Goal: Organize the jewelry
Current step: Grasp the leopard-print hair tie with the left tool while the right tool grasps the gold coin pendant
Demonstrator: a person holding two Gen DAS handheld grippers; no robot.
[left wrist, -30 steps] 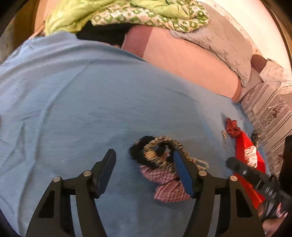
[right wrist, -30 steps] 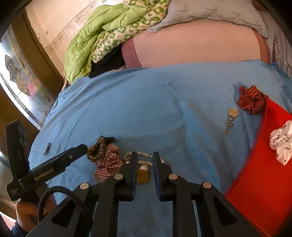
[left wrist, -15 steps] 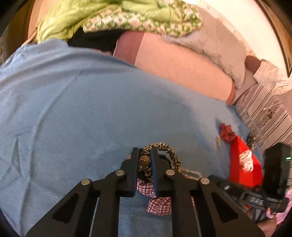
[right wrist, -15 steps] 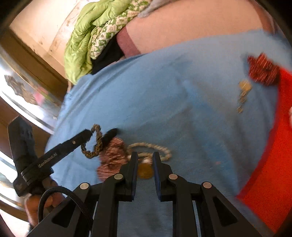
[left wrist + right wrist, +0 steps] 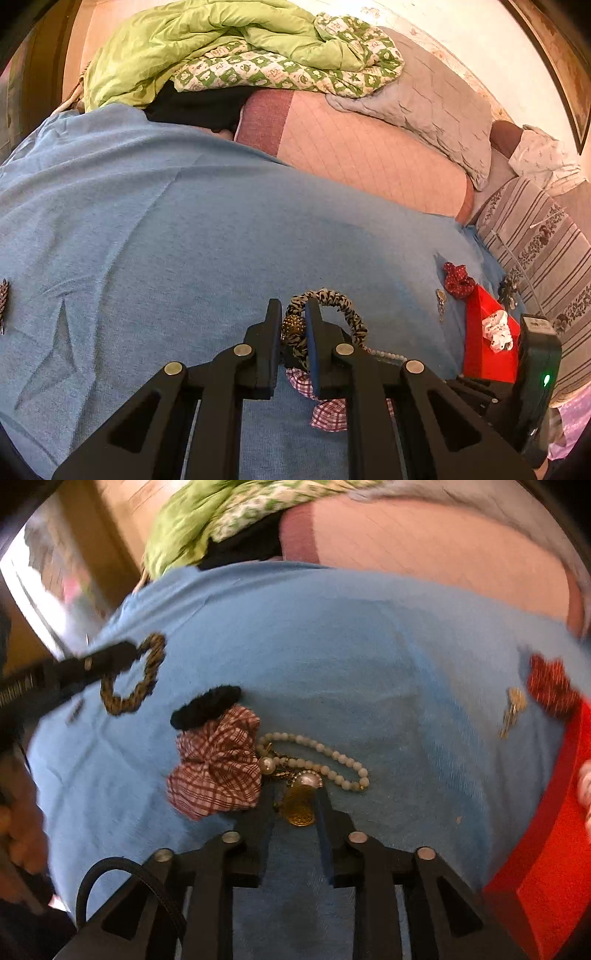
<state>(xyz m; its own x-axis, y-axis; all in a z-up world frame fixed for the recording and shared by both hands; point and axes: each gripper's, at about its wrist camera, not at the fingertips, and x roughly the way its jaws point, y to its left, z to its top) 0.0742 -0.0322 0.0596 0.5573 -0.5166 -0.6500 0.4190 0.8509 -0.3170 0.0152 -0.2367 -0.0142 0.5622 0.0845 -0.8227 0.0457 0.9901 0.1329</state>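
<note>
My left gripper (image 5: pixel 291 314) is shut on a leopard-print scrunchie (image 5: pixel 345 312) and holds it a little above the blue blanket (image 5: pixel 184 240). In the right wrist view the same scrunchie (image 5: pixel 146 686) hangs from the left gripper (image 5: pixel 125 653). My right gripper (image 5: pixel 295 794) is low over the blanket and its jaws are opening. A gold pendant (image 5: pixel 299 806) lies between them, and the pads do not press on it. A bead necklace (image 5: pixel 321 753), a plaid scrunchie (image 5: pixel 218 768) and a black hair tie (image 5: pixel 207 707) lie just beyond.
A red tray (image 5: pixel 554 849) at the right holds a white scrunchie (image 5: pixel 498 334). A red scrunchie (image 5: pixel 550 686) and a gold earring (image 5: pixel 511 709) lie beside it. A hair clip (image 5: pixel 3 299) lies far left. Pillows and a green quilt (image 5: pixel 221 48) are piled behind.
The left jaws closed on the leopard scrunchie and lifted it off the pile. The right gripper sank toward the gold pendant and its jaws widened around it.
</note>
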